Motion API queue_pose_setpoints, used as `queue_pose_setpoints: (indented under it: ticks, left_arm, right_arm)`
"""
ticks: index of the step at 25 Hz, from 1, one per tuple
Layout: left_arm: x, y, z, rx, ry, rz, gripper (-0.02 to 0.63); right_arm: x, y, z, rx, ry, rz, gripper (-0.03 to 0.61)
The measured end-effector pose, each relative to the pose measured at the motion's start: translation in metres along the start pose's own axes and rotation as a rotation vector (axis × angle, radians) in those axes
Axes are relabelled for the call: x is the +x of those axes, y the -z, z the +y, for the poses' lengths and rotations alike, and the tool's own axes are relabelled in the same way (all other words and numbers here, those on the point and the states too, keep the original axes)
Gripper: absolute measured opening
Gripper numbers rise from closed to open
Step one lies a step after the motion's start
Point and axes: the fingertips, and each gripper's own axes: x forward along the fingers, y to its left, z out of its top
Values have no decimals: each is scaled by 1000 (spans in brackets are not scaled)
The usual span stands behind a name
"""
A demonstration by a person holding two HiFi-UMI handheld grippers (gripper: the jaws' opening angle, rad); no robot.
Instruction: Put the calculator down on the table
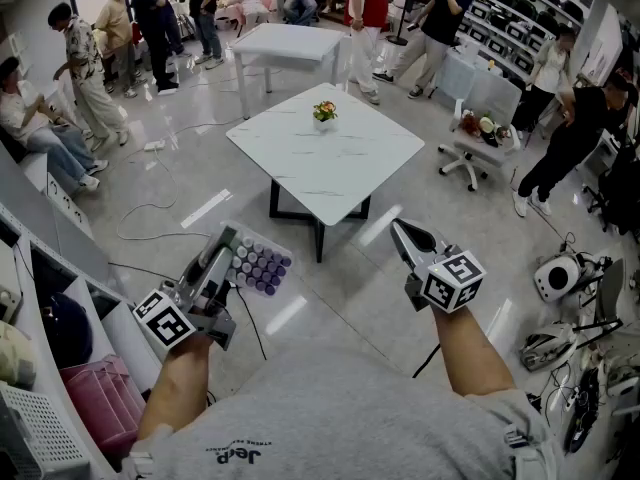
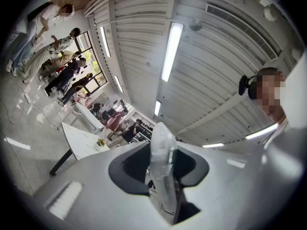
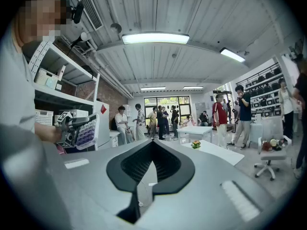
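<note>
Left gripper (image 1: 226, 243) is pinching the calculator (image 1: 258, 265) edge-on, right gripper (image 1: 398, 228) is pressed together and empty, so I'd get over the table (image 1: 300, 158), level it, then release.

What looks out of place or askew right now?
Nothing spilled or damaged. The calculator is clamped by one edge in the left gripper, jutting sideways over the floor, short of the white table.

Head view steeply down, left gripper view tilted up, right gripper view level, white table (image 1: 340, 168) in all
</note>
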Motion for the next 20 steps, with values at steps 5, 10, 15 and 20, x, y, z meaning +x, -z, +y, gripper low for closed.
queue_pose_setpoints:
  ticks: [5,10,15,20]
  left_arm:
    - [5,-3,-1,2,3,0,160]
    - [9,0,-2,2,1,3,160]
    - [14,3,-2,4,1,9,160]
    - [33,8,-12,11,-6,10,160]
  right_arm:
    - [4,-4,-3,2,-2,-3,3]
    - [3,-5,-8,0,-2,-7,3]
    - [1,-9,-13,22,-3,-25,3]
    - [-6,-15,-30,27,-16,-39,3]
